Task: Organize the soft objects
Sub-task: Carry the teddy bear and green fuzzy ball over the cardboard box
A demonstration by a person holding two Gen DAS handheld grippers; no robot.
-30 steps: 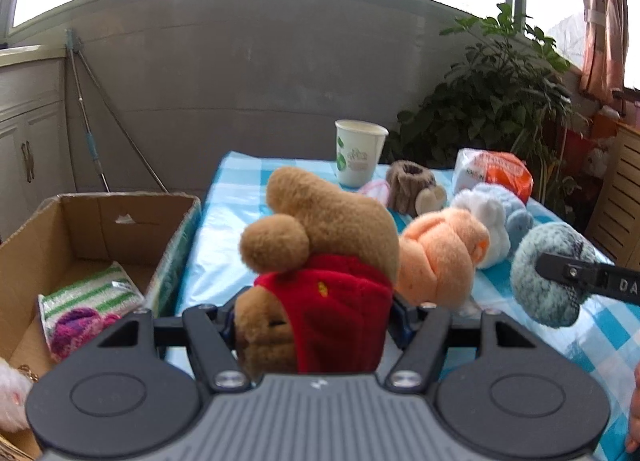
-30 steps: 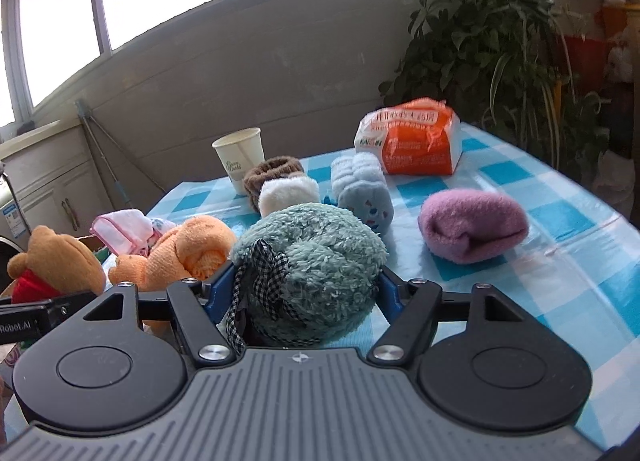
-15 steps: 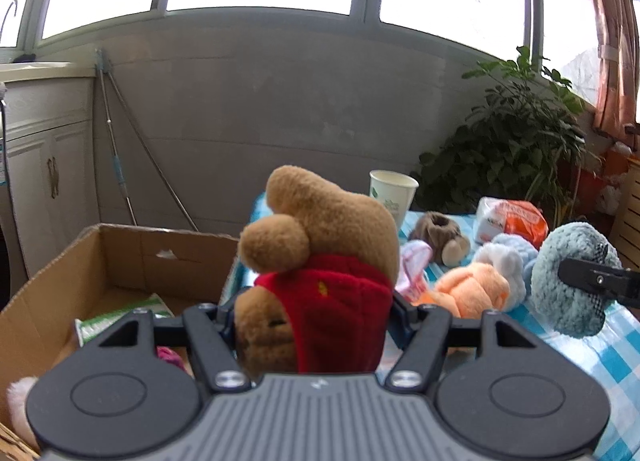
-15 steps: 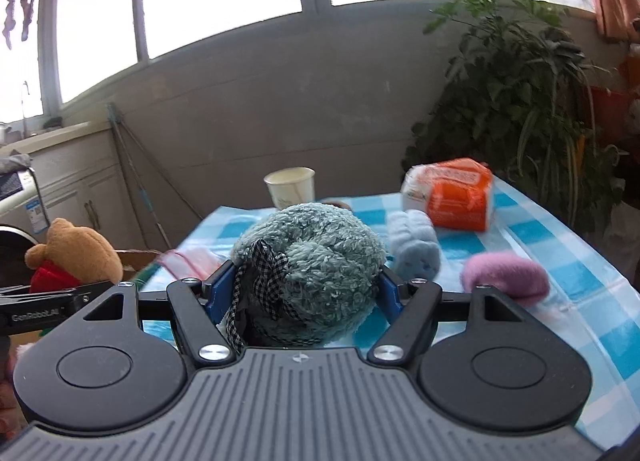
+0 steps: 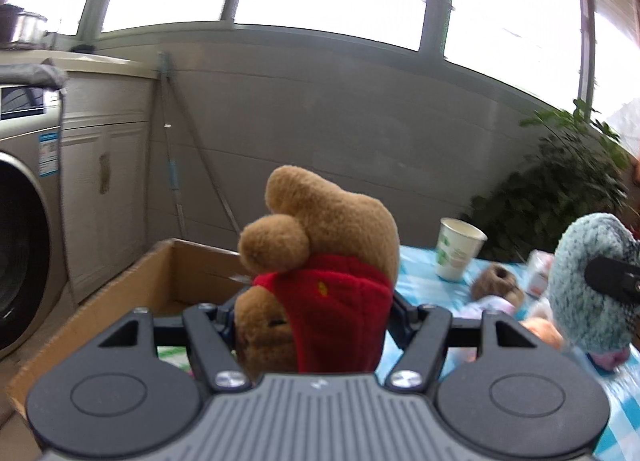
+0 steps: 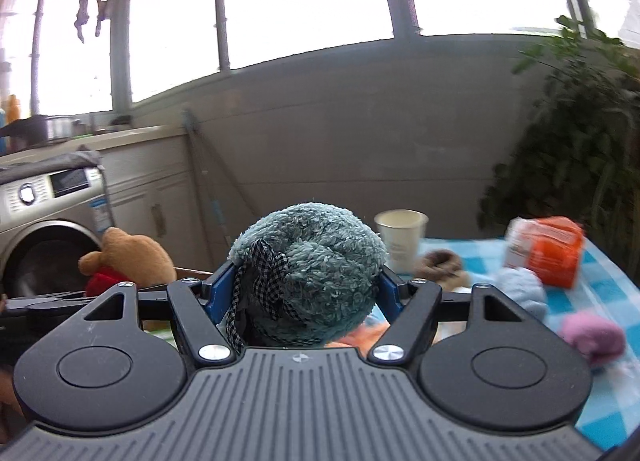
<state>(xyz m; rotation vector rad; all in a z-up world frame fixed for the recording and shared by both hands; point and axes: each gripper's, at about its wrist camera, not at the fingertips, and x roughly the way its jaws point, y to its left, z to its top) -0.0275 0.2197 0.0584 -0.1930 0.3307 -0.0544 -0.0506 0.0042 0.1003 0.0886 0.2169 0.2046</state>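
My left gripper (image 5: 314,311) is shut on a brown teddy bear in a red shirt (image 5: 320,273) and holds it raised above the near edge of an open cardboard box (image 5: 132,293). My right gripper (image 6: 304,289) is shut on a fuzzy teal plush with a checked bow (image 6: 308,269), held in the air to the right of the bear (image 6: 128,257). The teal plush also shows at the right of the left wrist view (image 5: 588,285).
A blue checked table (image 6: 608,293) holds a paper cup (image 6: 400,237), an orange packet (image 6: 544,253), a brown plush (image 6: 440,265), a pale blue plush (image 6: 520,289), a pink plush (image 6: 592,337) and an orange plush (image 5: 540,333). A washing machine (image 5: 24,229) stands left, a plant (image 5: 560,197) at the back right.
Both grippers have risen and swung left with their toys. The box and washing machine have come into view, and the table toys have slid to the right and lower.
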